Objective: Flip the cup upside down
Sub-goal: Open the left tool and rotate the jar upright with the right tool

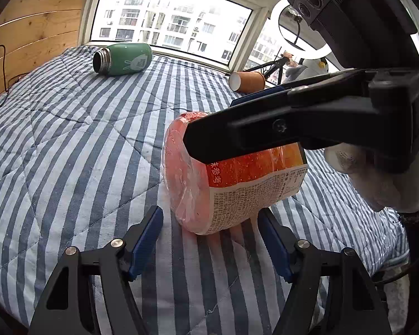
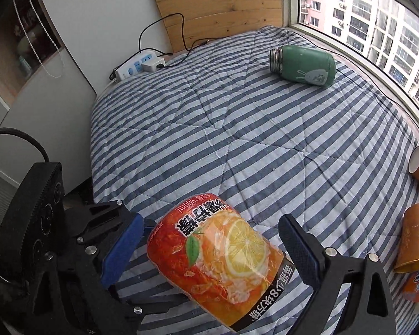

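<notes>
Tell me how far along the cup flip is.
Done: the right gripper straddles the cup, though a firm grip is unclear. In hand: the cup lies on its side on the quilt, with the left gripper open beside it. Left: upend it rim-down and release.

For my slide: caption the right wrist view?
Right gripper open around lying orange plastic drink container on striped quilt.

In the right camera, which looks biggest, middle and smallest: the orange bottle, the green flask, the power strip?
1. Orange bottle, though it is nearest the camera, so partly that.
2. Green flask.
3. Power strip, farthest away.
</notes>
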`<state>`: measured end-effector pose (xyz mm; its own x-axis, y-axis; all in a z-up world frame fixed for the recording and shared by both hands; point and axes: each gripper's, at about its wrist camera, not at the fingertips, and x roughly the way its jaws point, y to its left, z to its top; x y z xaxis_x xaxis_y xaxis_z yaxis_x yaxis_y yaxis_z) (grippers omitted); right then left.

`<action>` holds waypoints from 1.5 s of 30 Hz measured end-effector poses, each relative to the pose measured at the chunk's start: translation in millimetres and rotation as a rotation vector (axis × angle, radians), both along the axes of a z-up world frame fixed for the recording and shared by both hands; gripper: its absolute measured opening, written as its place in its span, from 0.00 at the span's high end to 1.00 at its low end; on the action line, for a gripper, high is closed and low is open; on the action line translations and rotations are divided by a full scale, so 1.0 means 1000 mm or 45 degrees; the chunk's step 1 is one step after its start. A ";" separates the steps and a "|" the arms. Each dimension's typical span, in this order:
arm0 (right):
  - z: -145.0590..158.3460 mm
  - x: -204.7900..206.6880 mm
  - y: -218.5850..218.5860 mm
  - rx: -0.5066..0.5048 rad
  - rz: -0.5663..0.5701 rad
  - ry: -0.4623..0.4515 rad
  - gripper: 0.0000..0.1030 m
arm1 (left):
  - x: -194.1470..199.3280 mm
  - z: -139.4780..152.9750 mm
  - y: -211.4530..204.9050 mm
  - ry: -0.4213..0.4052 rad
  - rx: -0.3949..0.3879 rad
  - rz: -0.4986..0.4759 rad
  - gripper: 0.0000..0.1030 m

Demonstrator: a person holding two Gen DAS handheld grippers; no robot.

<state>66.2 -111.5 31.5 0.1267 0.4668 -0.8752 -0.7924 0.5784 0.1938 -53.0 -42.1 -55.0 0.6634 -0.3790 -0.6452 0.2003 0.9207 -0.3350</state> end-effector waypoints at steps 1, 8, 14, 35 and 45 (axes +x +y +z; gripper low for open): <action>-0.002 0.001 -0.001 0.003 0.001 0.016 0.12 | 0.000 0.000 0.002 -0.005 0.004 0.009 0.29; -0.008 0.014 -0.016 0.023 -0.074 0.066 0.13 | 0.021 0.001 0.028 -0.006 0.029 0.067 0.30; -0.008 0.016 -0.033 0.090 -0.097 0.112 0.16 | 0.044 0.000 0.052 0.058 -0.045 0.060 0.30; -0.029 0.055 -0.015 0.103 -0.181 0.155 0.17 | 0.095 0.003 0.031 0.214 -0.356 -0.125 0.10; -0.017 0.051 -0.044 0.206 -0.286 0.068 0.18 | 0.114 0.017 0.021 0.190 -0.322 -0.189 0.12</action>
